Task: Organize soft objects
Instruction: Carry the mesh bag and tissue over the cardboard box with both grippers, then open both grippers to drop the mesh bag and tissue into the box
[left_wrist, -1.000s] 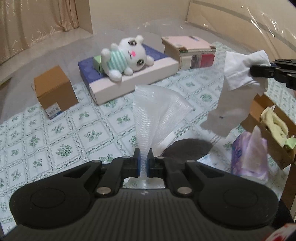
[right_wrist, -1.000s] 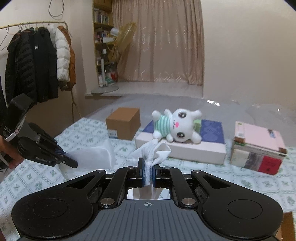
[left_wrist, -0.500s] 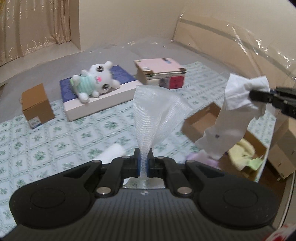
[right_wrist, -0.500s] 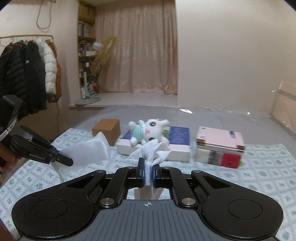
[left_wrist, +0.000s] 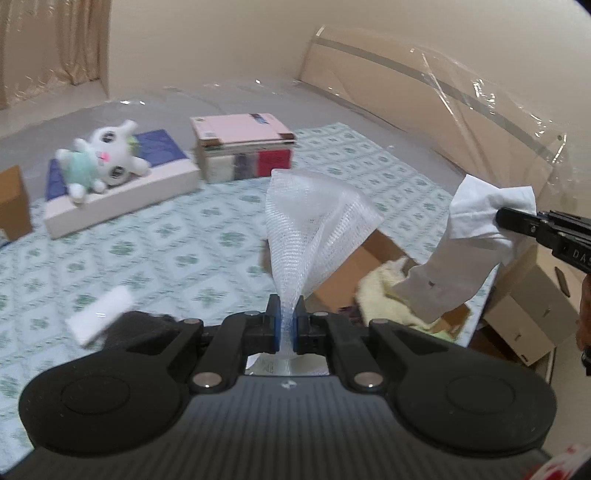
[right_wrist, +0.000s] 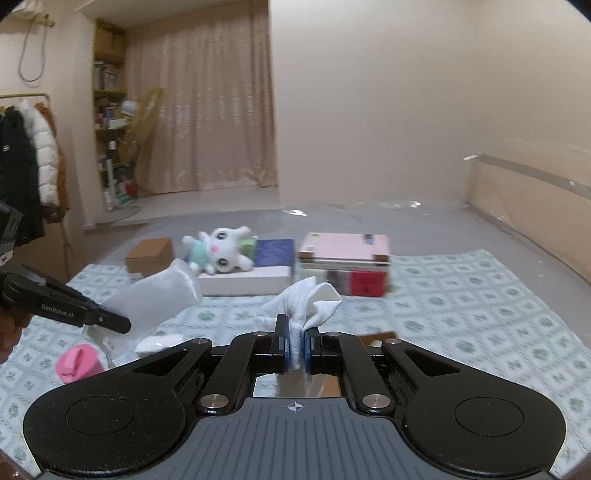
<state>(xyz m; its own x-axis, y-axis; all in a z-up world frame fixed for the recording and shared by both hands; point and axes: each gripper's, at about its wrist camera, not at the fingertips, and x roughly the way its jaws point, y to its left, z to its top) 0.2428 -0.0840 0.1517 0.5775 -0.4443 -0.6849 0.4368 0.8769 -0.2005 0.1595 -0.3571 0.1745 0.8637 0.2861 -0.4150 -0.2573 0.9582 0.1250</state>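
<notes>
above the patterned cloth (left_wrist: 177, 236), left gripper (left_wrist: 286, 326) pinches white mesh (left_wrist: 314, 225), right gripper (right_wrist: 294, 347) clamps a sock (right_wrist: 303, 302).

The bed (left_wrist: 207, 236) has a green flower sheet. Ahead of the fingers lie a flat box (left_wrist: 122, 199), a brown box (right_wrist: 149, 251) and a pink box (left_wrist: 240, 147). A pink cup (right_wrist: 77, 363) sits left.

Translucent mesh cloth (left_wrist: 314, 229), matt cardboard box (left_wrist: 365, 266)

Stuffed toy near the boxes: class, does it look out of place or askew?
Yes. The stuffed toy lies tipped on its side on top of a flat blue-topped box, not in the open cardboard box holding other soft things.
</notes>
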